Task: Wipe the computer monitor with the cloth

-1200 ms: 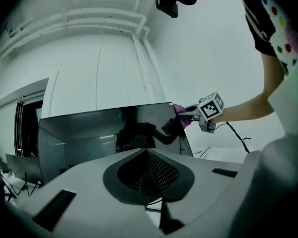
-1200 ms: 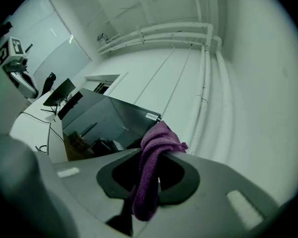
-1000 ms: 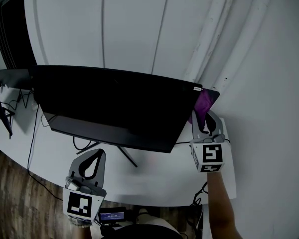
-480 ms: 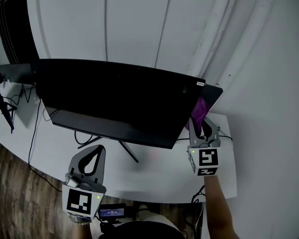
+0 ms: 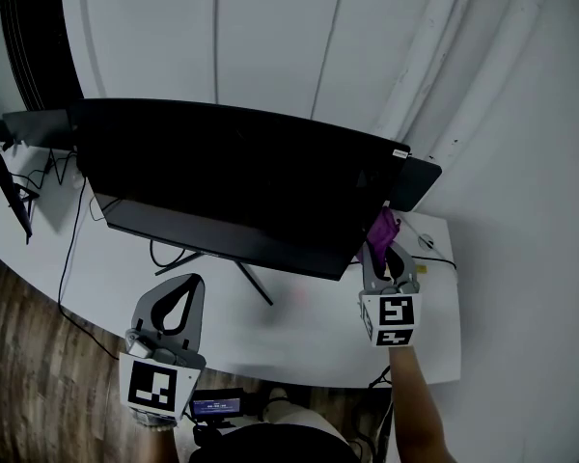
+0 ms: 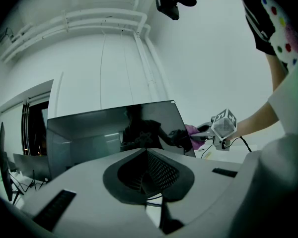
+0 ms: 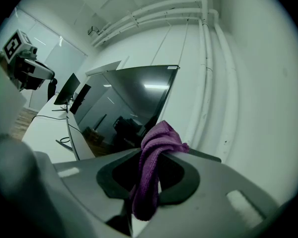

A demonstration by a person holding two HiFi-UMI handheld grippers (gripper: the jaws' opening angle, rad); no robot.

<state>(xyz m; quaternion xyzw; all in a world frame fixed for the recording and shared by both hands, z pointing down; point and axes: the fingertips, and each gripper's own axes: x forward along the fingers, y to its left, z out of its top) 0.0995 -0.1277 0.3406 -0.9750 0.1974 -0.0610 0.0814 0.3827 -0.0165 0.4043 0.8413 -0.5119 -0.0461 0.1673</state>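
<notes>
Standing by the white desk [image 5: 309, 340], I watch the right gripper [image 5: 384, 249] held up at the lower right corner of the wide black computer monitor [image 5: 232, 186]. Its jaws are clamped on a crumpled purple cloth [image 5: 380, 228], and the right gripper view makes that plain. The fabric is pinched at the tips, a bunched wad pokes out past them toward the screen, and a tail hangs down through the opening behind. From the head view the cloth sits right against the monitor's right edge; whether it actually presses on the glass I cannot tell.

The left gripper [image 5: 188, 283] is low over the desk's front, well apart from the monitor. Only its own view shows its jaws clearly, tips together with nothing between them. That same view gives what the head view lacks: the glossy screen face-on, with a dark reflection in it, and the right gripper and cloth beside the screen's right edge.

The head view alone shows the thin stand legs [image 5: 251, 287] under the monitor, black cables [image 5: 72, 234] trailing over the desk's left side, and the wooden floor [image 5: 19, 374]. White pipes [image 5: 434, 56] run up the wall [image 5: 270, 37] behind.
</notes>
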